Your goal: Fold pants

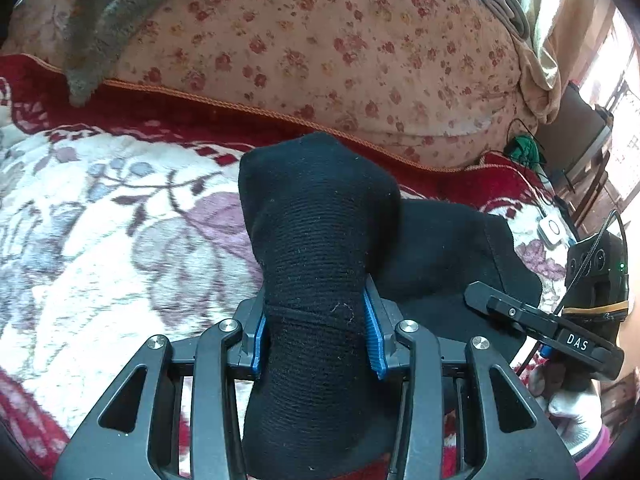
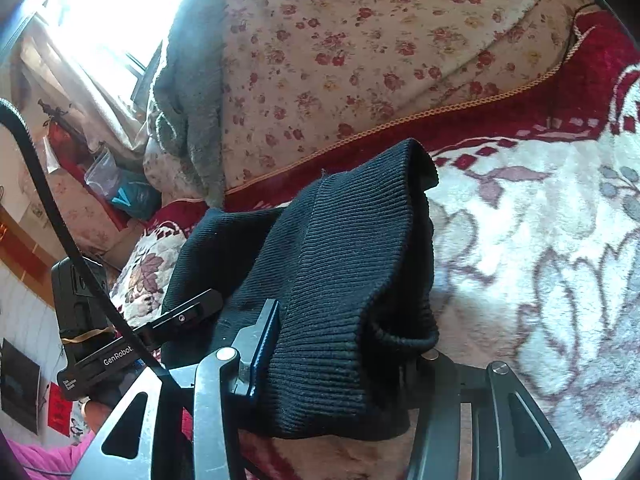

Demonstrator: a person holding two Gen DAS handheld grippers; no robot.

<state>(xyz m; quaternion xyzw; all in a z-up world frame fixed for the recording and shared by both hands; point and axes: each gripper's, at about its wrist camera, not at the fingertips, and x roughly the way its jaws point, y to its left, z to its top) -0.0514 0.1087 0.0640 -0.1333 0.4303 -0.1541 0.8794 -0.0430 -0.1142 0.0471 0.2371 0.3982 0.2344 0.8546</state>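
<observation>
Left gripper point(image 1: 316, 332) low in its own view, blue-padded fingers point(image 1: 374, 340) clamped on a bunched black knit roll, right gripper point(image 2: 340, 344) likewise pinched on ribbed black fabric draped over it, both held side by side, near each other

White letters "DAS" on black finger bar of my right gripper point(image 1: 540, 320), seen at right edge of left wrist view. White "GenRobot" on black finger bar of my left gripper point(image 2: 140, 344), seen at left of right wrist view; smaller white print beside it, too small to read.
</observation>
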